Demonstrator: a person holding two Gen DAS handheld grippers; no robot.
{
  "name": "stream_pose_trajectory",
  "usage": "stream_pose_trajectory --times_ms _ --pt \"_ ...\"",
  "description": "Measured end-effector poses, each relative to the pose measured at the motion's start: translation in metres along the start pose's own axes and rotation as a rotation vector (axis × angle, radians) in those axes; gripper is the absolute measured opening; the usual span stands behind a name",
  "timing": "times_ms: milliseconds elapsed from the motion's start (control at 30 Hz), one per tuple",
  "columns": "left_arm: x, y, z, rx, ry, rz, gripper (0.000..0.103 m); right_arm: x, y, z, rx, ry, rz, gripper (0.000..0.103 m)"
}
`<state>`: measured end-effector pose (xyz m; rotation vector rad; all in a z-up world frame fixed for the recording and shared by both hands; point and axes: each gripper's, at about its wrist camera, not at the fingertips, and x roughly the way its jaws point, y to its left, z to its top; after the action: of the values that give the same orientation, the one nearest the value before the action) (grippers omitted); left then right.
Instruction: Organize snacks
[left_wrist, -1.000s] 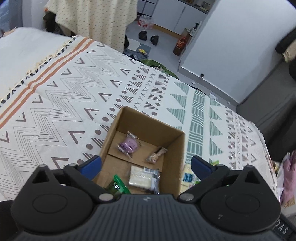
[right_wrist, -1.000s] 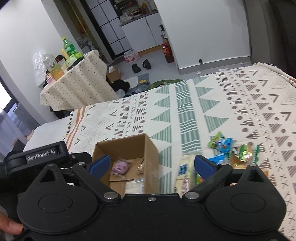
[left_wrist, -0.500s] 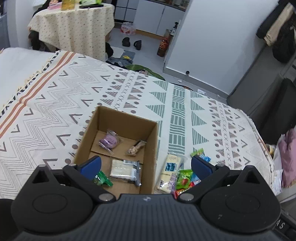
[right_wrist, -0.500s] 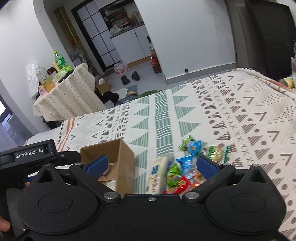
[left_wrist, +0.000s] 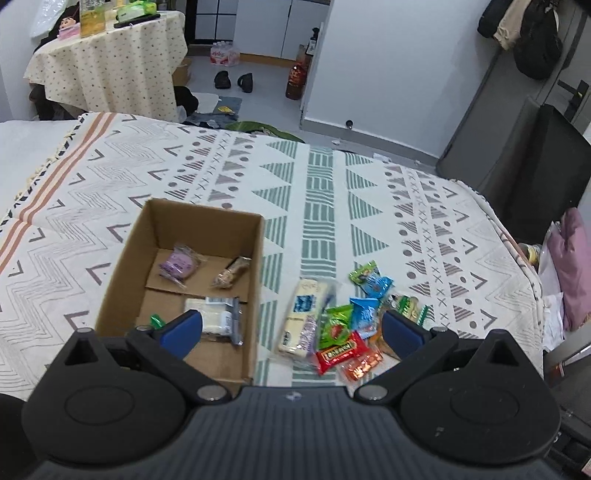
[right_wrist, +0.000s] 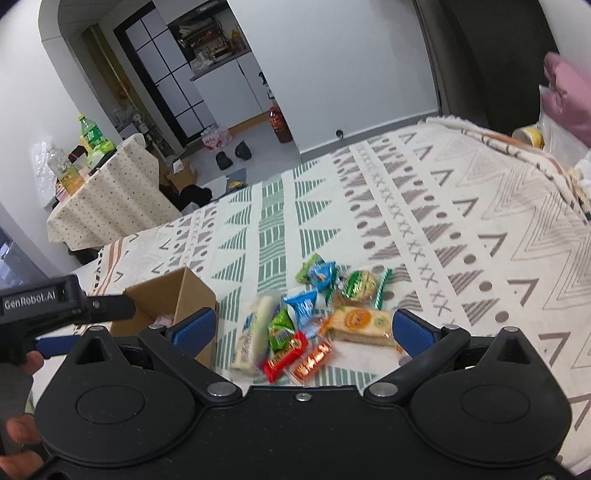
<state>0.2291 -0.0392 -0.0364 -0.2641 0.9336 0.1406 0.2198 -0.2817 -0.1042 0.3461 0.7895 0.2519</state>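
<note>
Four snacks lie inside the cardboard box (left_wrist: 192, 236) on the patterned bedspread (left_wrist: 369, 192); roughly nine more wrapped snacks (right_wrist: 317, 317) are heaped just beside it. Left gripper (left_wrist: 291, 326) and right gripper (right_wrist: 303, 330) hover, spread wide, empty.

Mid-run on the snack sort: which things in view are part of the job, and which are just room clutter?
Job:
- cardboard box, some snacks already inside
- loose snack pile on the blanket beside the box
- left gripper and right gripper, both open and empty

Clutter:
- draped side table with bottles
- shoes on the floor
- pink bag off the bed's edge
</note>
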Motion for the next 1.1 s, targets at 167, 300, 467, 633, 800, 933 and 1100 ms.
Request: stream_pose_trajectory --times_ms 167,300,467,633,800,933,1100 --pt "0.007 -0.015 -0.005 0.025 0.037 -0.030 0.103 0.002 -0.020 -0.006 0.025 0.012 0.002 0.103" --pt "0.016 -0.026 -0.011 0.044 0.042 -0.059 0.103 0.006 -0.036 -0.011 0.064 0.009 0.028 0.102" --pt "0.036 -0.036 -0.029 0.068 0.037 -0.074 0.102 0.018 -0.061 -0.028 0.099 -0.035 0.056 0.102" --pt "0.053 -0.040 -0.040 0.076 0.049 -0.104 0.100 0.029 -0.071 -0.026 0.121 -0.054 0.086 0.099" --pt "0.069 -0.043 -0.039 0.079 0.063 -0.112 0.081 0.047 -0.076 -0.024 0.101 -0.021 0.070 0.088" --pt "0.086 -0.047 -0.039 0.091 0.092 -0.119 0.059 0.060 -0.084 -0.025 0.121 0.007 0.078 0.077" --pt "0.107 -0.050 -0.042 0.106 0.124 -0.123 0.050 0.068 -0.084 -0.024 0.117 0.013 0.079 0.076"
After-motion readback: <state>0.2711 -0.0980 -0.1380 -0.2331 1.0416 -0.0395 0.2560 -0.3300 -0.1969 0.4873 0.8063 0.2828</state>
